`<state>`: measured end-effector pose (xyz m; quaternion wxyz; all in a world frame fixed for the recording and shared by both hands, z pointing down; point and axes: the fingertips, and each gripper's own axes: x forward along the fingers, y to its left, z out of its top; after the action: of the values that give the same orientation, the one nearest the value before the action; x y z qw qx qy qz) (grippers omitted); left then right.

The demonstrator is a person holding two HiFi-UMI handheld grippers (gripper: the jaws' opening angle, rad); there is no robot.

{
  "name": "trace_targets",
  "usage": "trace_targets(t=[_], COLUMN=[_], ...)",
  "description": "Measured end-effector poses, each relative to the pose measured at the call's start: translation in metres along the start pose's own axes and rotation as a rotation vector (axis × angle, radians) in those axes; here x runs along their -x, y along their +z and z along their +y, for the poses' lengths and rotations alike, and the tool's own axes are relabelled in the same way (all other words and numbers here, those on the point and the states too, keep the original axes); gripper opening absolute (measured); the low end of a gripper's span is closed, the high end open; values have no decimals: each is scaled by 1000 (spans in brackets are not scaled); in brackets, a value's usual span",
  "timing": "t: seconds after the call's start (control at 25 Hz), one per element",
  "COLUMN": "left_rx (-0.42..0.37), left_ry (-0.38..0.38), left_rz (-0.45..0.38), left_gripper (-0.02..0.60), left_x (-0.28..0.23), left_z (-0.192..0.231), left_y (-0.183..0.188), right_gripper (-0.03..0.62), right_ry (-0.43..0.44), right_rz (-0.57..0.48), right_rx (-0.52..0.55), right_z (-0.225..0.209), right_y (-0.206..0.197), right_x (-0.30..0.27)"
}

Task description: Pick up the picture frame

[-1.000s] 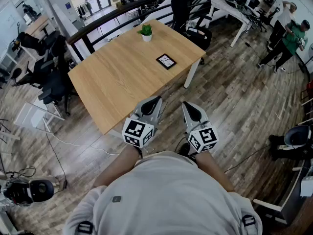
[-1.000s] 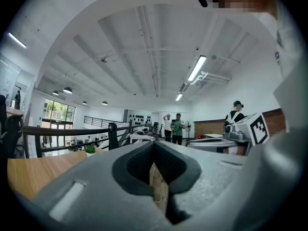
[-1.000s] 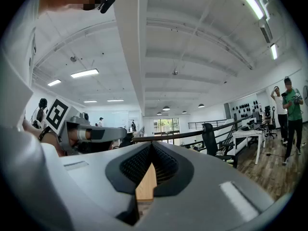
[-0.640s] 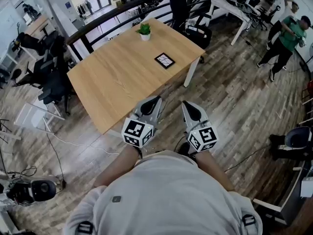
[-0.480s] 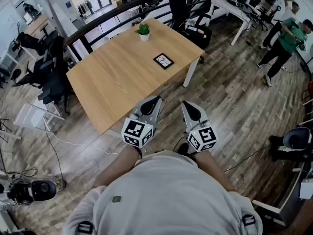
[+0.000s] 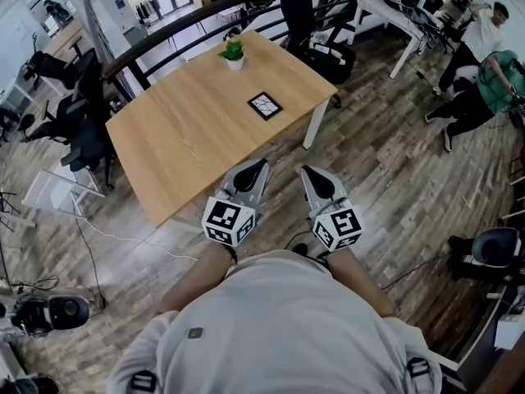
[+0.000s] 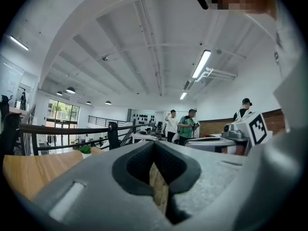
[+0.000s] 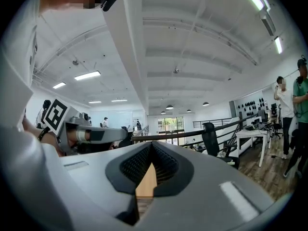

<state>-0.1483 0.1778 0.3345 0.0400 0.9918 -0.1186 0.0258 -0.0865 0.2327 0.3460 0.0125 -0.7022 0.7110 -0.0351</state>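
While both pairs of jaws sit clenched and empty, I hold the left gripper (image 6: 257,166) and right gripper (image 6: 310,171) side by side over the plank floor (image 6: 385,171), just short of the surface (image 6: 180,142). The picture frame (image 6: 265,105) lies flat near the surface's far right edge, well apart from both grippers. A potted plant (image 6: 234,52) stands at the far corner beyond the frame. Black office chairs (image 6: 82,134) crowd the left side.

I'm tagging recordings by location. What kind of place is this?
Probably an open-plan office or lab, perhaps on an upper level. Black office chairs stand beside a wooden table, a white desk carries equipment, and a black railing runs along the floor's edge.
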Motion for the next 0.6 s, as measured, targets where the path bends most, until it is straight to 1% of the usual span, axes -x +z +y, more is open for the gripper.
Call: trace_targets(t=[0.12,0.36,0.6], left_rx=[2,-1,2], left_ry=[13,38,77], left_rz=[-4,-10,-16], left_gripper=[3,3,3], left_x=[-23,-69,-96], left_z=[-7,-21,-31], left_y=[-1,-1,-1], right_gripper=[9,9,9], right_ry=[4,12,36], right_rz=[9,-6,0], right_rx=[-9,-7,-14], right_z=[-27,-78,-111], right_y=[-1,3,0], right_x=[0,9,20])
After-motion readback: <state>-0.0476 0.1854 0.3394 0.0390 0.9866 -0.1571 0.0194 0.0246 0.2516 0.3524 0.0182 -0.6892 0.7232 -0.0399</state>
